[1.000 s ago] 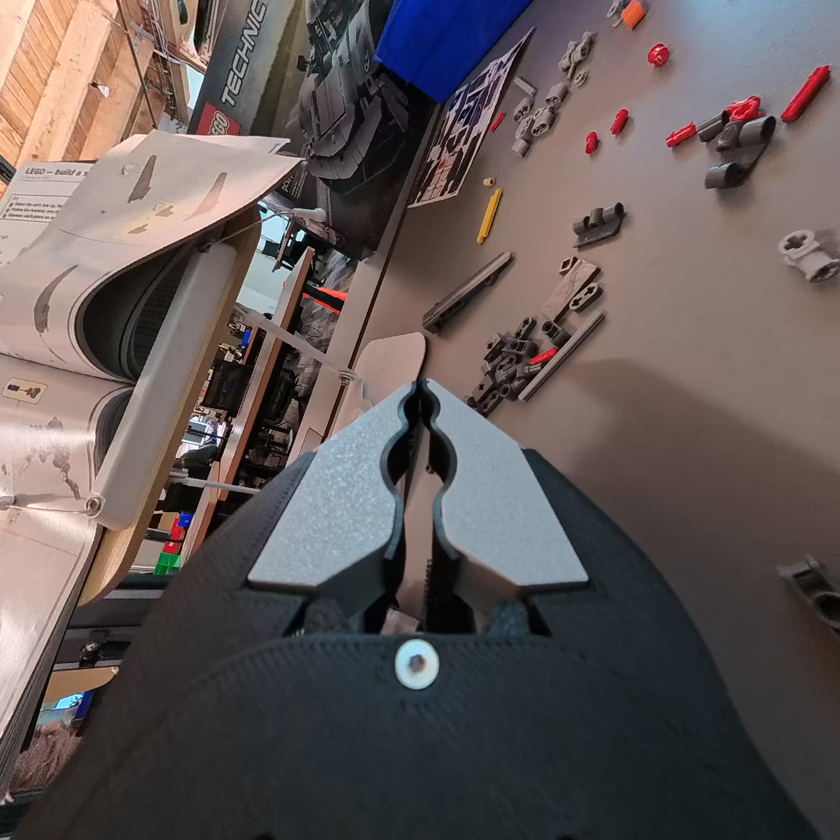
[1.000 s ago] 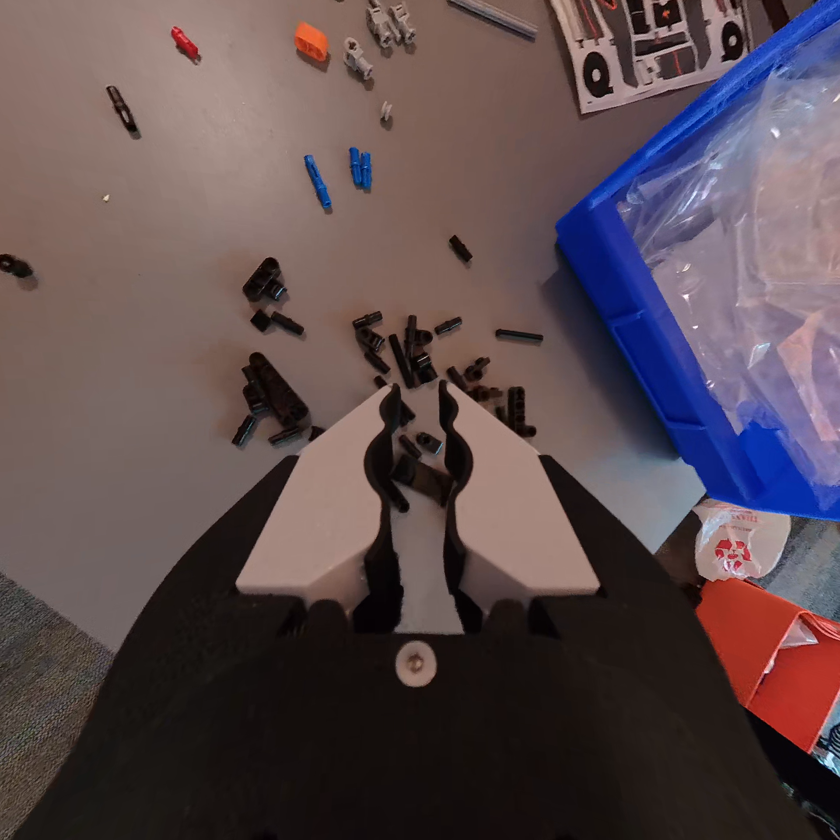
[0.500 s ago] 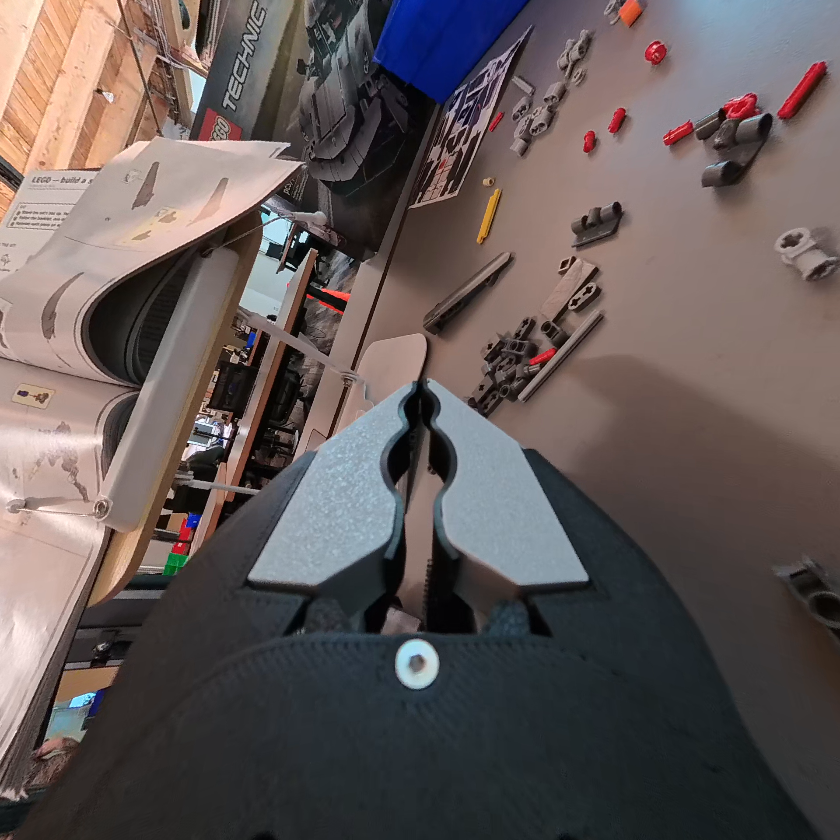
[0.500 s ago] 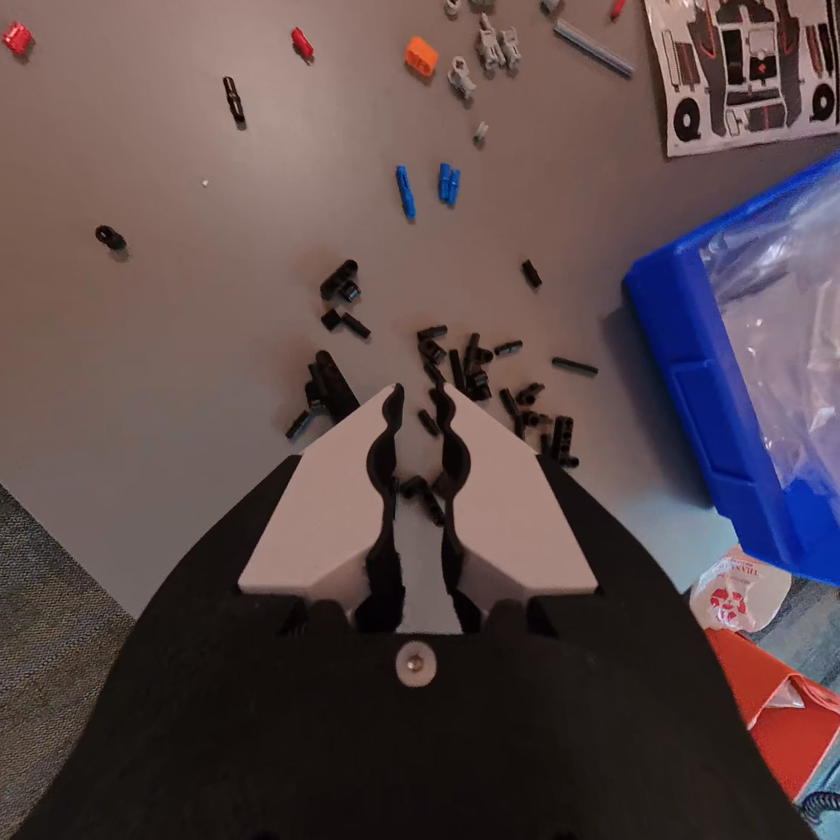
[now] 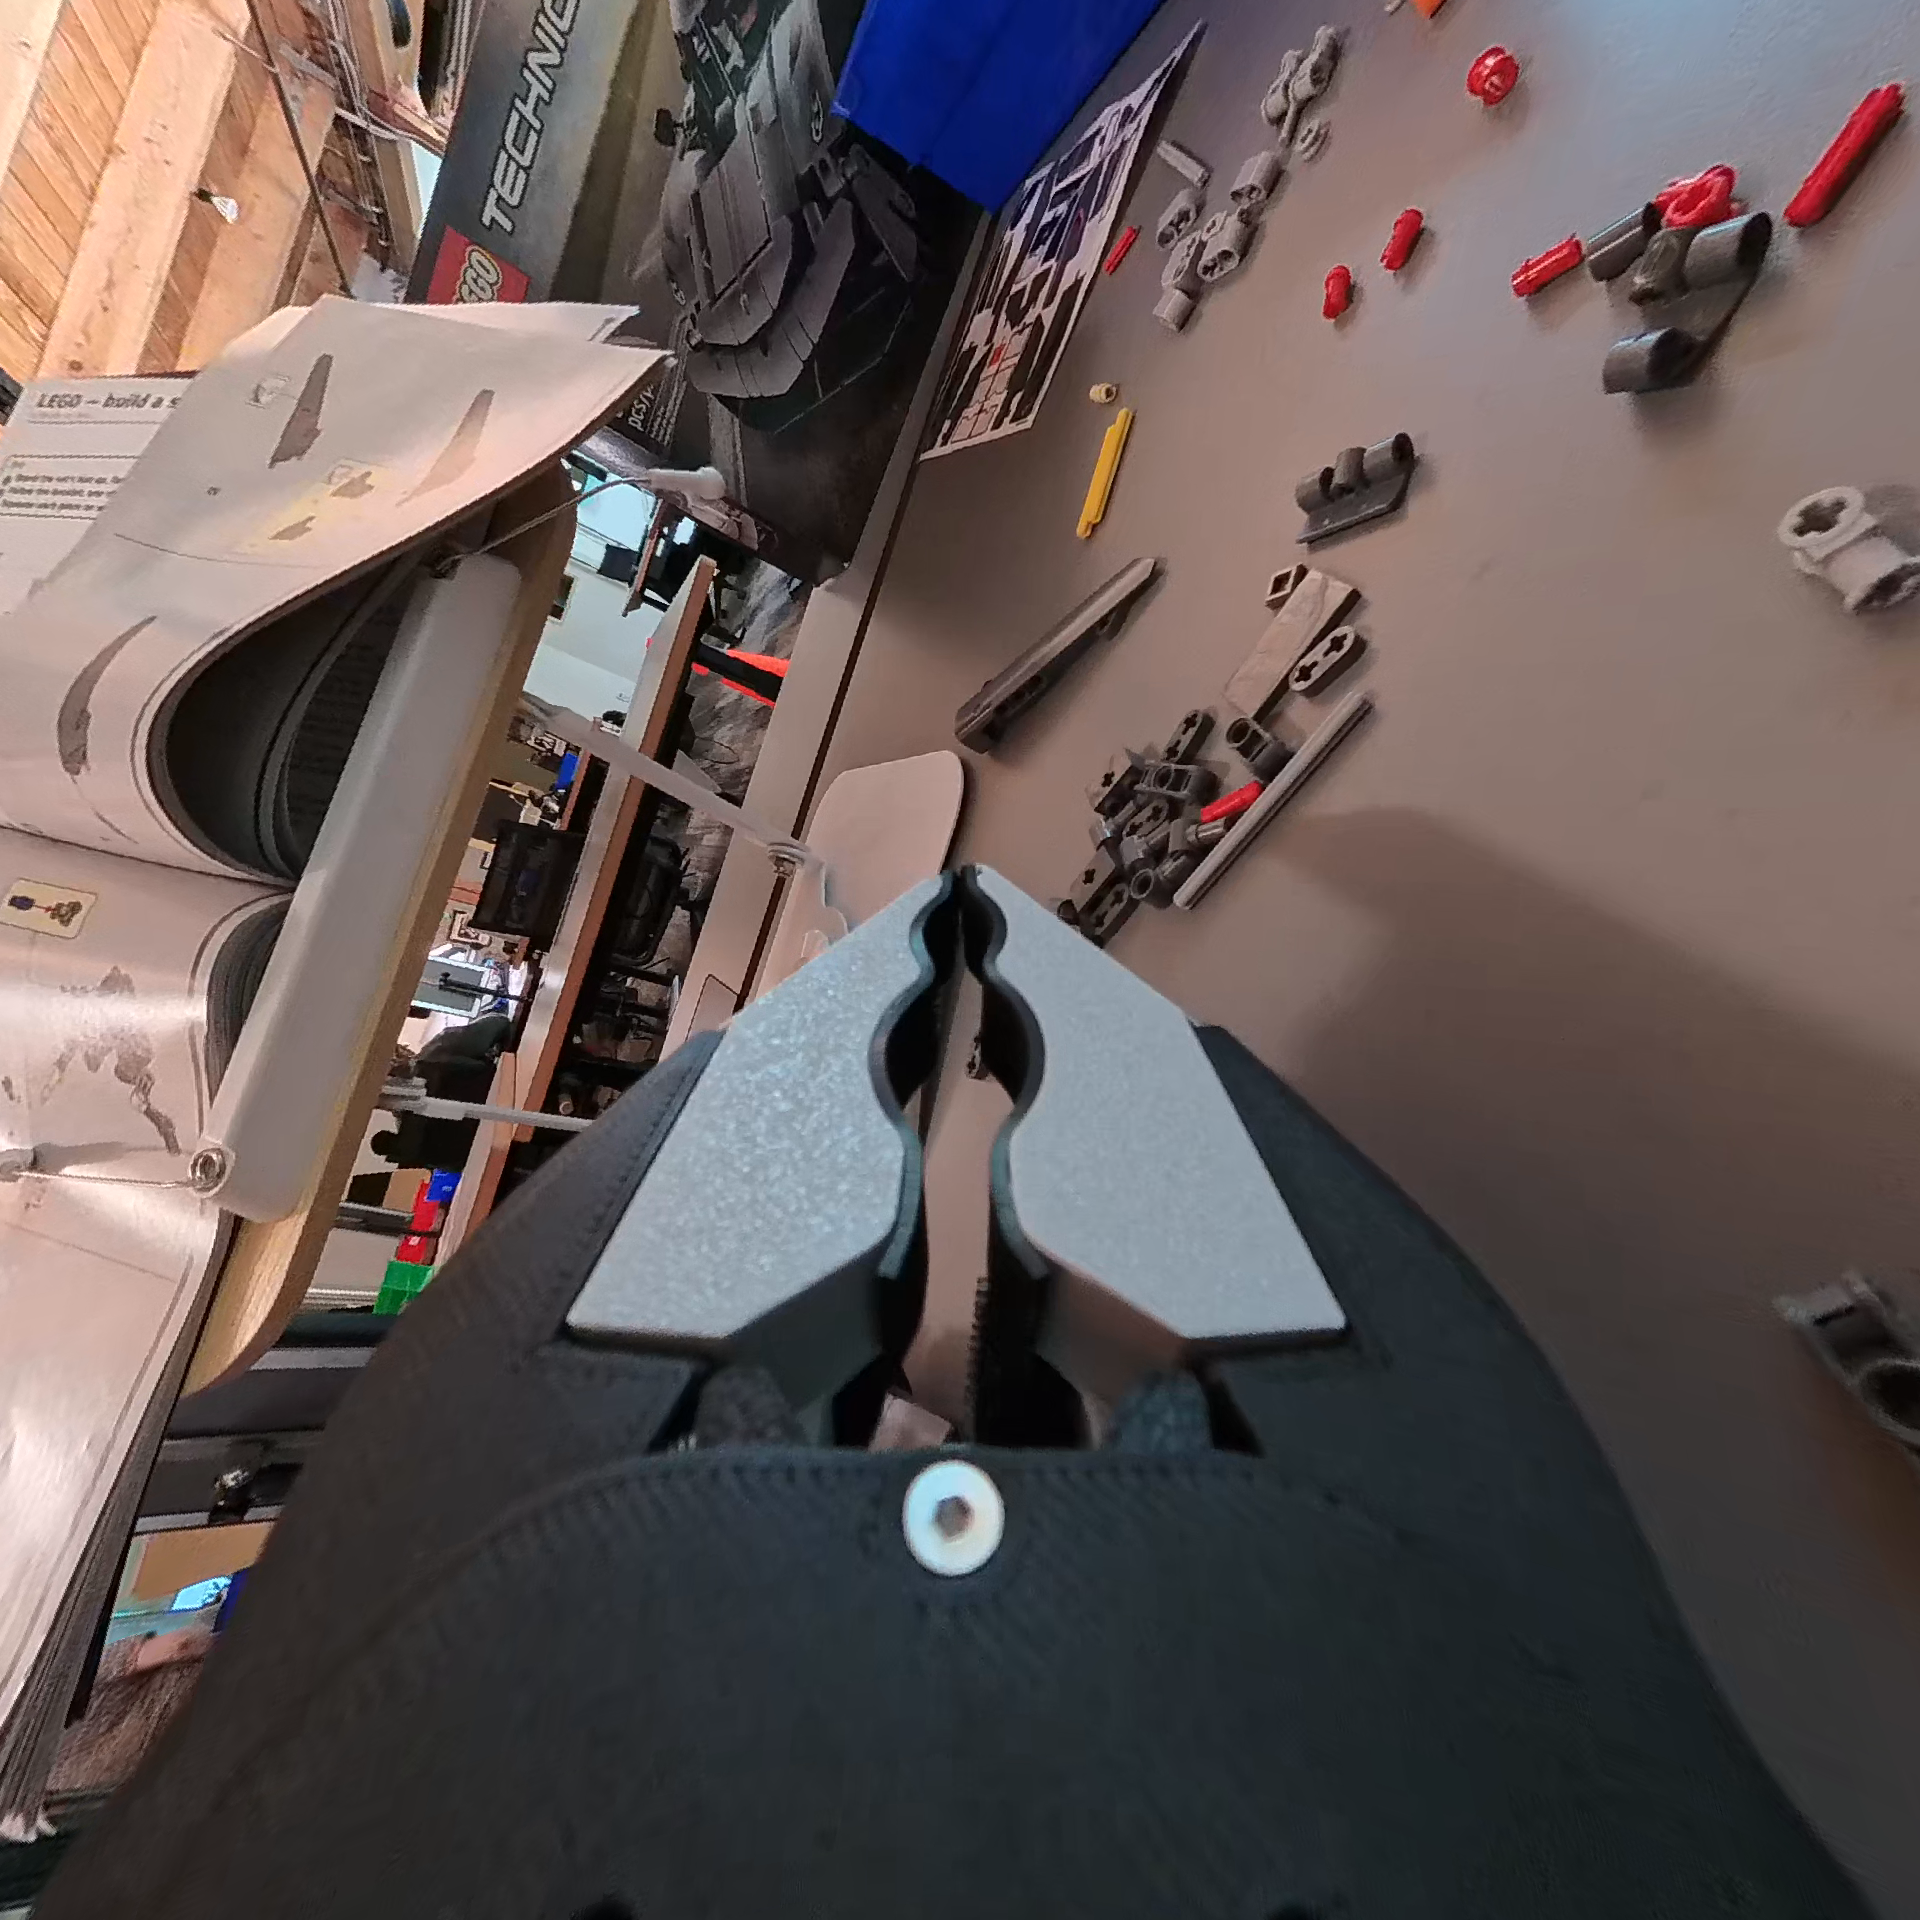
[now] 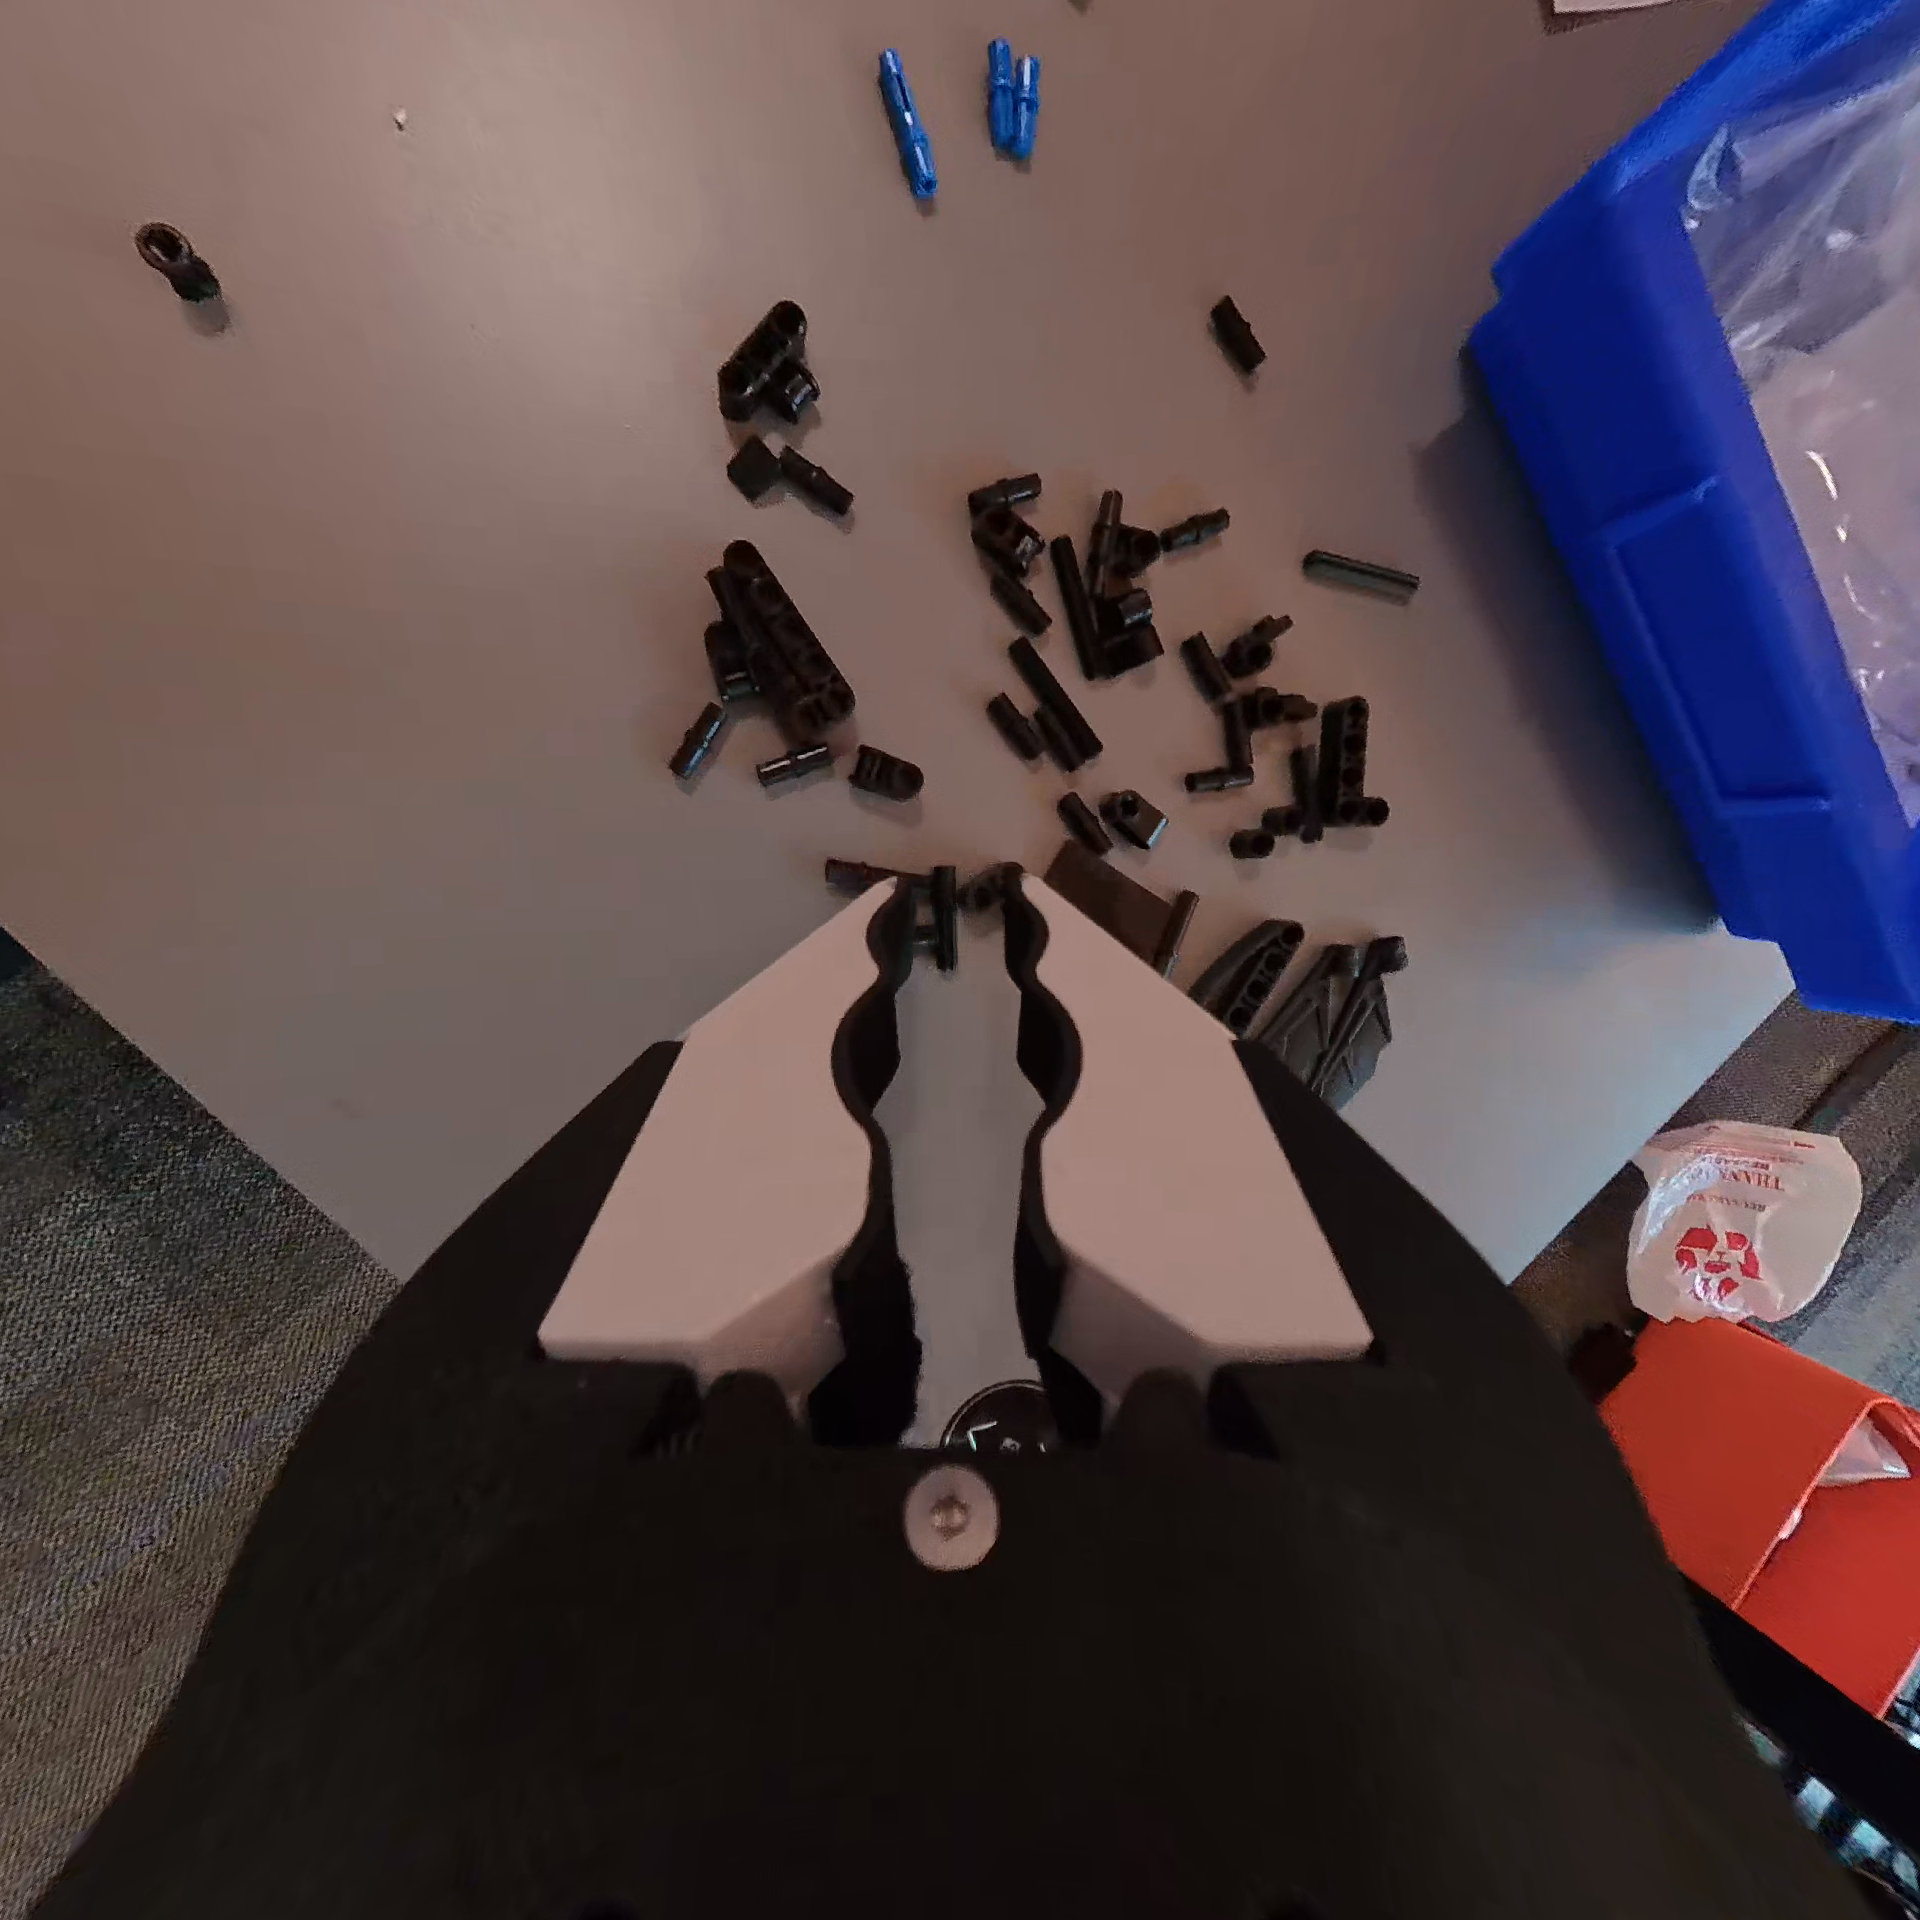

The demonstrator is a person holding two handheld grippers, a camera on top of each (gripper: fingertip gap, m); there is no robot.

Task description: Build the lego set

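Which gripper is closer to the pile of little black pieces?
The right gripper: its tips sit at the black pieces. The left gripper, shut, sits by gray pieces instead.

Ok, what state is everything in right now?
Left gripper: shut, nothing between tips.
Right gripper: open, small black pieces between tips.
Blue bin: open-topped, clear bags inside.
Booklet: open, pages curled over stand.
Black pile: loose, scattered on table.
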